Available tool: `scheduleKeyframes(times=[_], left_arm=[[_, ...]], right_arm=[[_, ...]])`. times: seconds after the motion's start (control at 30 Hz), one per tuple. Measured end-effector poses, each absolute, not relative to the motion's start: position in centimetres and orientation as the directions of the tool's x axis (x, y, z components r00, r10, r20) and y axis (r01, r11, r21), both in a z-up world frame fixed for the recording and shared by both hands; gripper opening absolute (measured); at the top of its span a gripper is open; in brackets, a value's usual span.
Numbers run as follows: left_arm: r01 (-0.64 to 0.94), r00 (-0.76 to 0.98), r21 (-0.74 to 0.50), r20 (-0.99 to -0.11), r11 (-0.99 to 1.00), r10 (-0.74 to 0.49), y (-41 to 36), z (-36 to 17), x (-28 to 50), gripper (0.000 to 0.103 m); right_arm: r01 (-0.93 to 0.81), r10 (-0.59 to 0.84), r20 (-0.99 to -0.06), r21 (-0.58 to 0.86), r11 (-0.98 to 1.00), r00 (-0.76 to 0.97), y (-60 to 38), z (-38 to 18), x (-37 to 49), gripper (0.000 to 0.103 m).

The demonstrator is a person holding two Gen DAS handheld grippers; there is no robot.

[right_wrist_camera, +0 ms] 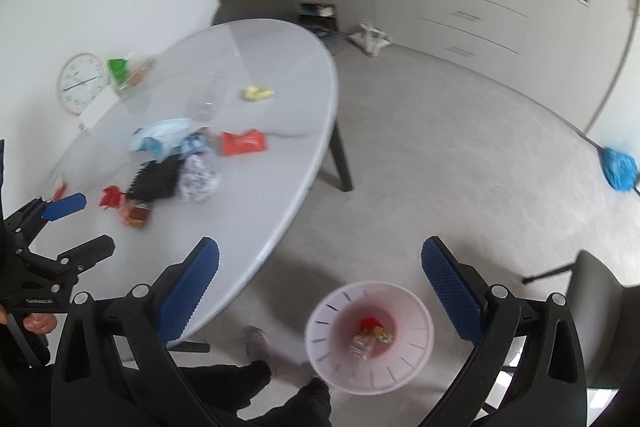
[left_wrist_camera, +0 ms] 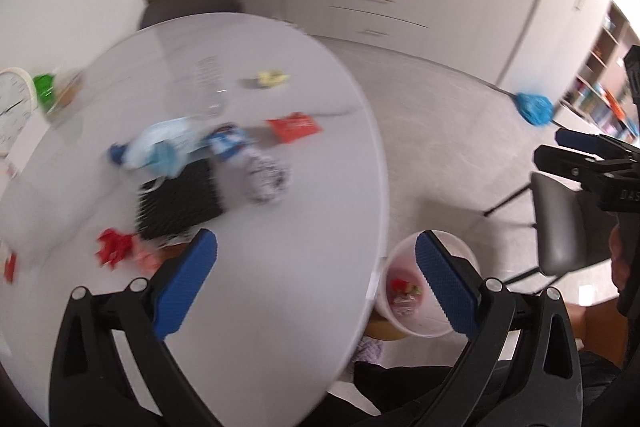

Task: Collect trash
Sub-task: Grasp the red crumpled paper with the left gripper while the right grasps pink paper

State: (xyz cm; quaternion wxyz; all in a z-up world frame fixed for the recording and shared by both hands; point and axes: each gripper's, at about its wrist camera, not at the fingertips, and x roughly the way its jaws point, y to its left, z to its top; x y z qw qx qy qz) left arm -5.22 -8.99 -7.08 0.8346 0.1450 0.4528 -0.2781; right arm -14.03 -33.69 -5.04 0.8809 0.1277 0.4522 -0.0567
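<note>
Both the left gripper (left_wrist_camera: 316,283) and right gripper (right_wrist_camera: 320,287) stand wide and empty, litter mid-table (right_wrist_camera: 280,131), pink bin (right_wrist_camera: 416,359) beside the table's near edge.

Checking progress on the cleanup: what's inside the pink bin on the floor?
The pink bin holds a red scrap, a clear crumpled wrapper and a yellowish bit; anything beneath them is hidden.

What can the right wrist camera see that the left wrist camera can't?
Only the right wrist view shows the table leg, a white bag on the floor and the whole inside of the pink bin. Only the left wrist view shows bookshelves. Both show the white table, the red wrapper, the yellow scrap, the clock and the blue bag.
</note>
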Motion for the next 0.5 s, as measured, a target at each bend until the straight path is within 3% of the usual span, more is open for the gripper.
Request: scheduleKeyframes(times=[0.27, 0.5], left_arm=[[0.470, 0.512, 0.084, -0.837, 0.879, -0.193, 0.1, -9.0, 0.0, 0.095], [0.491, 0.486, 0.170, -0.867, 0.854, -0.107, 6.7, -13.5, 5.7, 0.094]], right_arm=[[0.149, 0.100, -0.811, 0.224, 0.963, 0.576, -26.9, -5.5, -9.4, 0.101], [0.102, 0.132, -0.835, 0.219, 0.971, 0.534, -20.1, -6.8, -5.8, 0.101]])
